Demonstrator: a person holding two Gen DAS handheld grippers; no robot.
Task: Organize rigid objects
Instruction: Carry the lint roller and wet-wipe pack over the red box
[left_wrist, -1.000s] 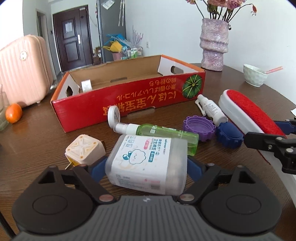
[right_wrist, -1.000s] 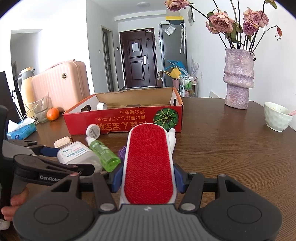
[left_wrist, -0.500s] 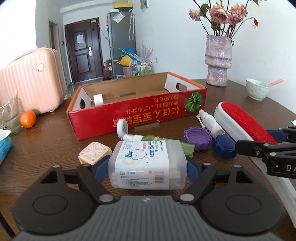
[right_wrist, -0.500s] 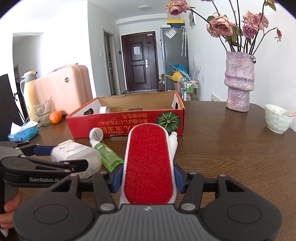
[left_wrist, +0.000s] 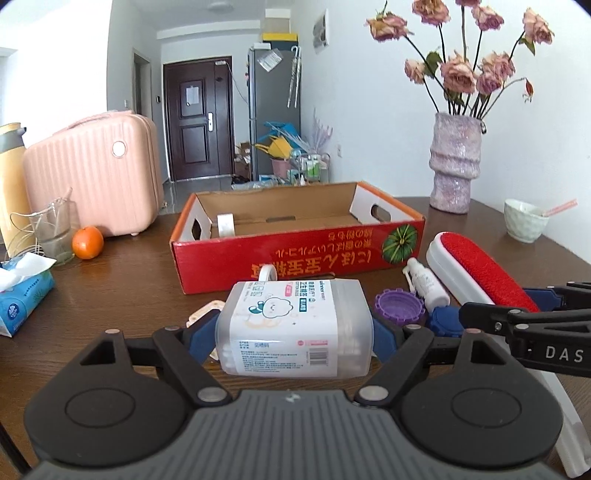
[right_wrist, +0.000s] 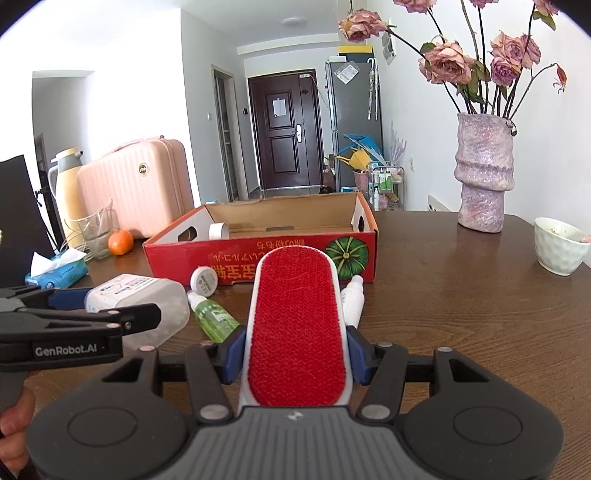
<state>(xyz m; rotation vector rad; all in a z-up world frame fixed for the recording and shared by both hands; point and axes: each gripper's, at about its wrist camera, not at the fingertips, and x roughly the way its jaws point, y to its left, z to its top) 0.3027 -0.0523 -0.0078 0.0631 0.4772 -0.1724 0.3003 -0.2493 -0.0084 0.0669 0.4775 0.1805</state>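
My left gripper (left_wrist: 295, 332) is shut on a clear cotton swab box (left_wrist: 295, 328) and holds it above the table, in front of the red cardboard box (left_wrist: 295, 254). My right gripper (right_wrist: 295, 350) is shut on a red and white lint brush (right_wrist: 297, 325), also lifted and pointing at the red cardboard box (right_wrist: 258, 254). The brush (left_wrist: 480, 273) and the right gripper (left_wrist: 532, 317) show at the right of the left wrist view. The swab box (right_wrist: 136, 299) and the left gripper (right_wrist: 92, 310) show at the left of the right wrist view. A tape roll (left_wrist: 226, 224) stands inside the box.
On the table lie a green spray bottle (right_wrist: 212, 317), a white bottle (left_wrist: 426, 282), a purple cap (left_wrist: 399, 306), a blue cap (left_wrist: 443, 321) and a beige block (left_wrist: 205, 312). A vase (right_wrist: 484, 173), a bowl (right_wrist: 559, 245), an orange (left_wrist: 87, 242), tissues (left_wrist: 22, 291) and a pink suitcase (left_wrist: 92, 177) stand around.
Both grippers have risen with their objects. The swab box has come off the table and turned level; the views now look more toward the red box.
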